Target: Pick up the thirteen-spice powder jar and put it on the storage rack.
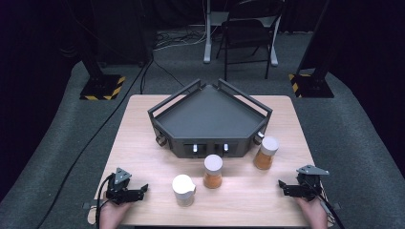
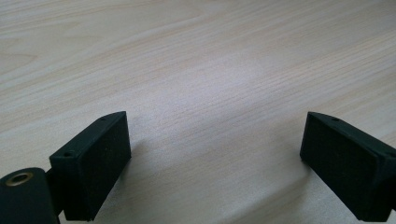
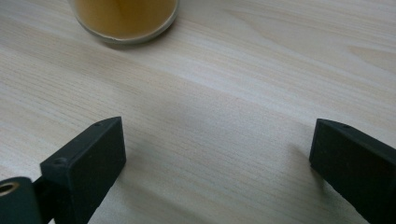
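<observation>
No legible text, label, brand or number anywhere. Only markings: yellow-black hazard stripes on left stand base (image 1: 102, 88) and right stand base (image 1: 310, 85), on floor behind wooden table (image 1: 143, 143). Jars carry no readable print.

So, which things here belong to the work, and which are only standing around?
Belong to the work:
- three jars: near one, middle one, far right one
- dark tray
- left gripper, right gripper, both open

Only standing around:
- folding chair
- floor cables
</observation>
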`<state>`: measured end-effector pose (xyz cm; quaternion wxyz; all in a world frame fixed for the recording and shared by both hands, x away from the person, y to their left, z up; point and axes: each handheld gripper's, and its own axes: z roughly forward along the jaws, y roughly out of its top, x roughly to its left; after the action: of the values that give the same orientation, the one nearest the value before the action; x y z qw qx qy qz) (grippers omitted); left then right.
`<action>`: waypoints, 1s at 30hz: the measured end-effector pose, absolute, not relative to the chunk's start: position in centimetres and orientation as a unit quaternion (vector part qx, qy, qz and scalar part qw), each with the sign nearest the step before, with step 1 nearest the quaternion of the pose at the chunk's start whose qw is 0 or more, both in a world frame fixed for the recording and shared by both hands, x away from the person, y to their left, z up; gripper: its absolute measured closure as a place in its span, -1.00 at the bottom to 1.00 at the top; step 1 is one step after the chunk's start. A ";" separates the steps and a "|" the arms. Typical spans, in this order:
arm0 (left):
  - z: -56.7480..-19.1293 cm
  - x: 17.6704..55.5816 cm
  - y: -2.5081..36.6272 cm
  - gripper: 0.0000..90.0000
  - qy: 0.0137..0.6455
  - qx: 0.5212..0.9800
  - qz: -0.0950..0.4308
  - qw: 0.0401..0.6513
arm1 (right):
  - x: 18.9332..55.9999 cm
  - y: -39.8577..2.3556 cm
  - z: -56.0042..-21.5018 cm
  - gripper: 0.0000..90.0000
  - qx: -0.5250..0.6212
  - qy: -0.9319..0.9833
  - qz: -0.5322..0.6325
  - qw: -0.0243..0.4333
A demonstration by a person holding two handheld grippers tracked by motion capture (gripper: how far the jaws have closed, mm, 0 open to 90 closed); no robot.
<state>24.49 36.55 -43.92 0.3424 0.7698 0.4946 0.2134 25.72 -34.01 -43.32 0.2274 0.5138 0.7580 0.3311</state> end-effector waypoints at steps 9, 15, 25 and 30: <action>-43.9 24.5 36.5 -0.82 0.495 0.770 0.213 0.342 | 25.7 -34.0 -43.3 -0.92 0.516 0.756 0.332 0.229; -43.9 24.6 36.6 -0.83 0.494 0.771 0.212 0.342 | 25.6 -34.0 -43.3 -0.92 0.516 0.756 0.331 0.229; -43.9 24.6 36.4 -0.90 0.501 0.768 0.213 0.338 | 25.6 -34.0 -43.3 -0.92 0.514 0.758 0.331 0.228; -43.9 24.5 36.4 -0.90 0.499 0.769 0.212 0.338 | 25.6 -34.0 -43.3 -0.92 0.514 0.758 0.332 0.228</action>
<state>24.55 36.43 -43.88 0.3385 0.7691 0.4988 0.2124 25.64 -34.00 -43.34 0.2283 0.5136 0.7577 0.3316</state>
